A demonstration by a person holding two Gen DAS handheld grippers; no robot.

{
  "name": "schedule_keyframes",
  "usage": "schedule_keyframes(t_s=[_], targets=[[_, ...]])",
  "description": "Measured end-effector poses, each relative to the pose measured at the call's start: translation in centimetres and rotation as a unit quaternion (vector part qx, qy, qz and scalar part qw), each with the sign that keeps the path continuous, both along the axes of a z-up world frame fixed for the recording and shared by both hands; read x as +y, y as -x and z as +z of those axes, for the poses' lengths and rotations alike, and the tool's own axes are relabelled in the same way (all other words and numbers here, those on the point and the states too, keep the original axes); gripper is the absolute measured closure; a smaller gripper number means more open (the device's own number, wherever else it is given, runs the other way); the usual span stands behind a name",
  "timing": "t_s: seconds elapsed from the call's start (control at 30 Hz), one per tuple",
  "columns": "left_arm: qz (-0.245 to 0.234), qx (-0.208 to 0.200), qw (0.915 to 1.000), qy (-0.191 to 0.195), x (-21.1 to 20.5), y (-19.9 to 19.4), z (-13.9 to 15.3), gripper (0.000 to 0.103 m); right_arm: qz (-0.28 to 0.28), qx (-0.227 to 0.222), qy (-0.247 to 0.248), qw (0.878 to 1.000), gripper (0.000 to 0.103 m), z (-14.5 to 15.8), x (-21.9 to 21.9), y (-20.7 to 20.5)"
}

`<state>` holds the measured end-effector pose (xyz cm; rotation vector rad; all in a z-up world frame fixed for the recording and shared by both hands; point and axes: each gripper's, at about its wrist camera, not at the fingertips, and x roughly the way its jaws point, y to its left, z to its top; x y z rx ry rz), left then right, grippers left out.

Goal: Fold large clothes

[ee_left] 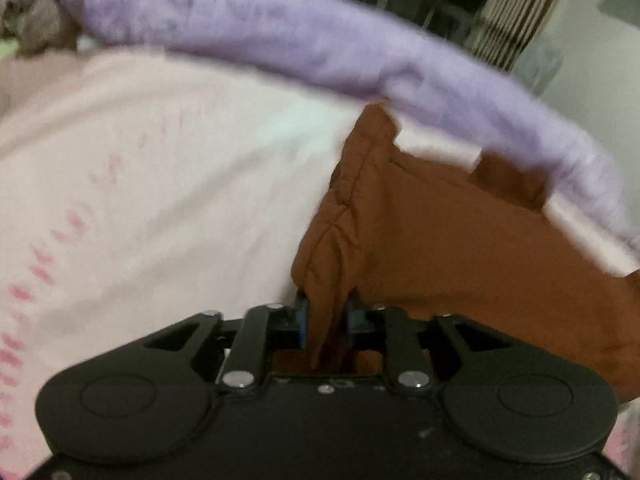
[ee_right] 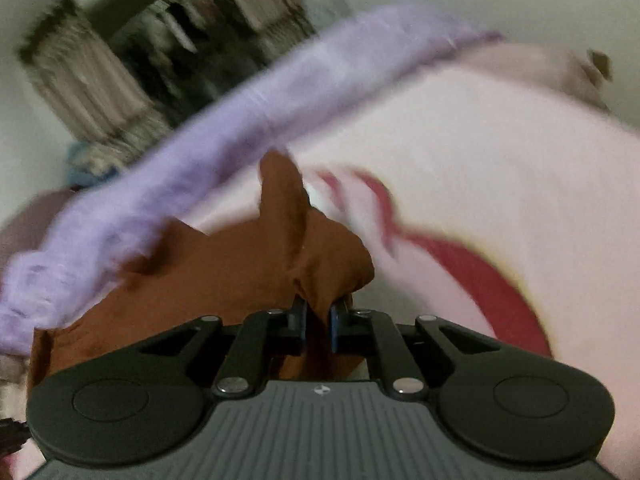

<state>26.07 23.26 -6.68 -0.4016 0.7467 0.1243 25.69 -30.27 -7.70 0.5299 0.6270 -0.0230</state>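
A rust-brown garment (ee_left: 460,256) lies on a pale pink bed sheet (ee_left: 160,184). My left gripper (ee_left: 326,304) is shut on a bunched, seamed edge of it, the cloth pinched between the blue pads. In the right wrist view the same brown garment (ee_right: 224,276) spreads to the left, and my right gripper (ee_right: 318,306) is shut on another gathered fold of it. A corner of the brown cloth sticks up beyond each gripper. Both views are blurred.
A lilac blanket (ee_left: 320,52) runs as a long band along the far edge of the bed (ee_right: 240,120). The sheet carries a red print (ee_right: 460,264) to the right. Striped curtains (ee_right: 84,80) and a dark doorway stand beyond the bed.
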Motion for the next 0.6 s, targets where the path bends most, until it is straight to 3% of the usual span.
schedule_keyframes(t_s=[0.1,0.17,0.2,0.23,0.3,0.43,0.5,0.6], targets=[[0.019,-0.014,0.9995,-0.021,-0.7,-0.3,0.5,0.069,-0.014,-0.009,-0.017,1.0,0.074,-2.2,0.0,-0.4],[0.022,-0.024,0.9971,-0.069,-1.5,0.0,2.4,0.057,-0.021,-0.006,0.028,0.999,0.048,-0.8,0.4,-0.7],[0.023,-0.029,0.9942,-0.101,-2.0,0.2,3.4,0.047,-0.033,-0.003,0.057,0.998,0.027,0.0,0.7,-0.6],[0.028,-0.038,0.991,-0.125,-2.0,0.3,4.2,0.041,-0.049,-0.002,0.085,0.995,0.019,0.9,0.9,-0.5],[0.031,-0.068,0.9871,-0.142,-2.4,0.8,6.1,0.021,-0.075,-0.016,0.107,0.991,0.02,2.5,0.6,-0.1],[0.016,-0.125,0.9837,-0.129,-3.6,-0.5,8.8,0.012,-0.124,-0.088,0.106,0.983,0.03,5.6,0.6,0.6],[0.001,-0.135,0.983,-0.124,-5.6,-2.4,9.4,0.006,-0.116,-0.123,0.113,0.979,0.035,6.8,2.0,0.1],[-0.04,-0.128,0.9829,-0.127,-10.2,-5.4,9.2,0.006,-0.048,-0.141,0.113,0.982,0.053,7.5,5.7,-1.6]])
